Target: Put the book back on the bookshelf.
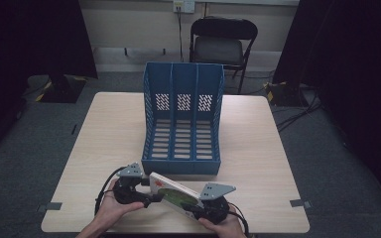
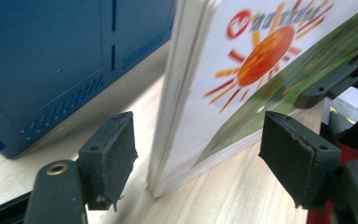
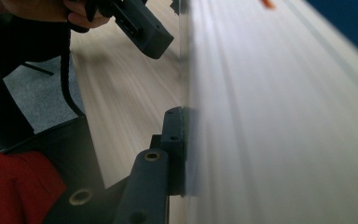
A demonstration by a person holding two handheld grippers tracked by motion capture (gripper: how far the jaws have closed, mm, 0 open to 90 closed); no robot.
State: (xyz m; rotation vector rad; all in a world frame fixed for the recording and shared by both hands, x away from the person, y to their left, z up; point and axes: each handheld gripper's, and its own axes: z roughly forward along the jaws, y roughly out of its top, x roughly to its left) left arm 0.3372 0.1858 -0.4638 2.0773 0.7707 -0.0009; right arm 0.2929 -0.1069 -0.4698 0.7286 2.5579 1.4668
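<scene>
Just in front of the blue file rack (image 1: 182,119), near the tabletop's (image 1: 258,148) front edge, a book (image 1: 174,194) with a red sun on its white and green cover stands on its lower edge, tilted. On the side of the book farther from the rack's left corner, the right gripper (image 1: 209,207) is clamped onto the book's end, its jaw pad pressed flat against the cover. Nearer the rack's left front corner, the left gripper (image 2: 200,154) has its jaws spread wide around the book's other end, both pads clear of it. Each gripper sits in a hand.
</scene>
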